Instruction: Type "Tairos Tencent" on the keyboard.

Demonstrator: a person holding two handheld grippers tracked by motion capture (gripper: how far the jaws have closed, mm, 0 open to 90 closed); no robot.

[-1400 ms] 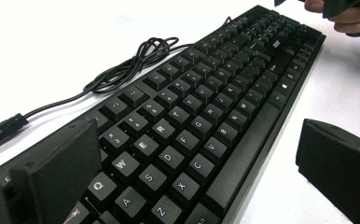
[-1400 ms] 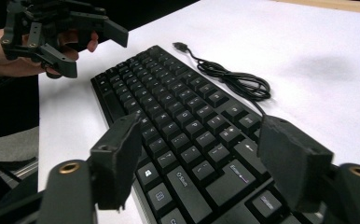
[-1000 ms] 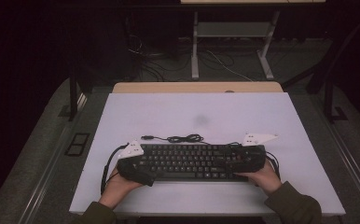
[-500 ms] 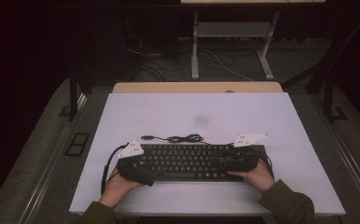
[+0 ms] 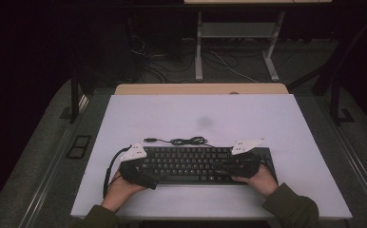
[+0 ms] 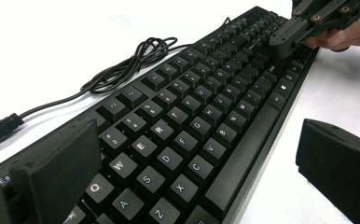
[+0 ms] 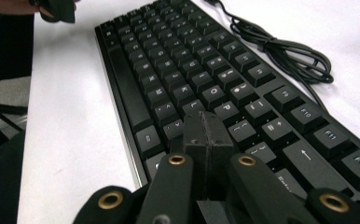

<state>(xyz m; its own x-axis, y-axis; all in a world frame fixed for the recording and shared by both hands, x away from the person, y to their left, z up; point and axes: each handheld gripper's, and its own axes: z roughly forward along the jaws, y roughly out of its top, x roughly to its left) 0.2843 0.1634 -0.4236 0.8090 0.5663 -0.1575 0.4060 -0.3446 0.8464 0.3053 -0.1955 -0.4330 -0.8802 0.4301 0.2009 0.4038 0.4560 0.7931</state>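
Black keyboard (image 5: 196, 164) lies flat on the near half of the white table (image 5: 276, 123), long side running across, close to the front edge. Its cable (image 5: 184, 141) sits in a loose bundle just behind the top row, plug end toward the left. In the left gripper view the key legends read clearly on the near rows (Q-W-E-R-T, A-S-D, Z-X-C); the far end goes soft and those keys cannot be read.

Left gripper (image 6: 197, 172) sits at the keyboard's left end with its jaws spread wide, one on each side of the board's left end: one over the top rows, the other off the front edge over bare table. Nothing between them is clamped. Both jaws are cut off by the frame bottom. From above, the left gripper (image 5: 136, 173) is a dark lump; its jaws are hard to make out there.

Right gripper (image 7: 207, 133) is over the right part of the keyboard, jaws pressed together with no gap, tip above the keys beside P. Whether the tip touches a key cannot be told. In the high view the right gripper (image 5: 238, 166) and hand cover those keys.

Dark floor and a desk frame (image 5: 238, 42) beyond are dim, with detail lost.
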